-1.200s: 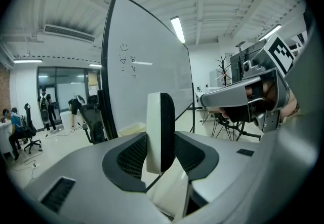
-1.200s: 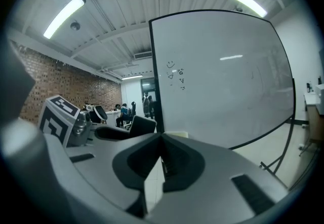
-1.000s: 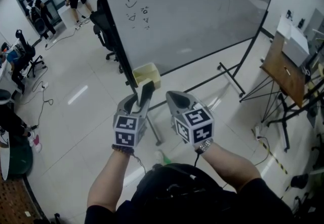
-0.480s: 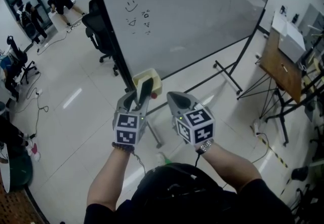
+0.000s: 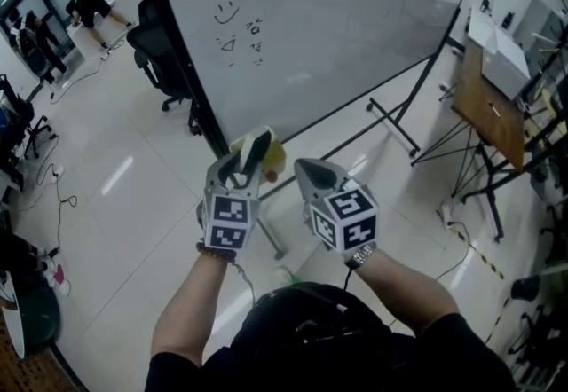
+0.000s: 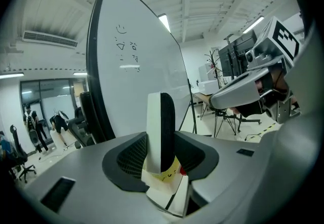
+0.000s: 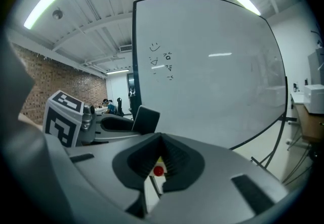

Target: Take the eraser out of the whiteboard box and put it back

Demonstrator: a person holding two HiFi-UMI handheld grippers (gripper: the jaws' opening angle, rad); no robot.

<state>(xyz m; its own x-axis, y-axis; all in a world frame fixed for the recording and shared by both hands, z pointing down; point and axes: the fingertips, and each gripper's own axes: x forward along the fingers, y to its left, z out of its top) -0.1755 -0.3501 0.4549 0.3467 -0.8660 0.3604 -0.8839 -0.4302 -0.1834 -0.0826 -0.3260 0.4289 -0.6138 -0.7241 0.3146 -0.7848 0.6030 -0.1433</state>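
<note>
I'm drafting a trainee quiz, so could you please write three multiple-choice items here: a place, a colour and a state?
1. Where is the eraser? A. in the left gripper B. on the floor C. on a chair
2. What colour is the box? A. blue B. pale yellow C. black
3. How is the right gripper? A. shut, empty B. open C. holding a pen
Answers: A, it stands between those jaws; B, seen in the head view; A, its jaws meet on nothing.

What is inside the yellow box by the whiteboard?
Only a small red thing shows at the edge of the yellow box. The left gripper and its eraser cover the rest of the inside.
</note>
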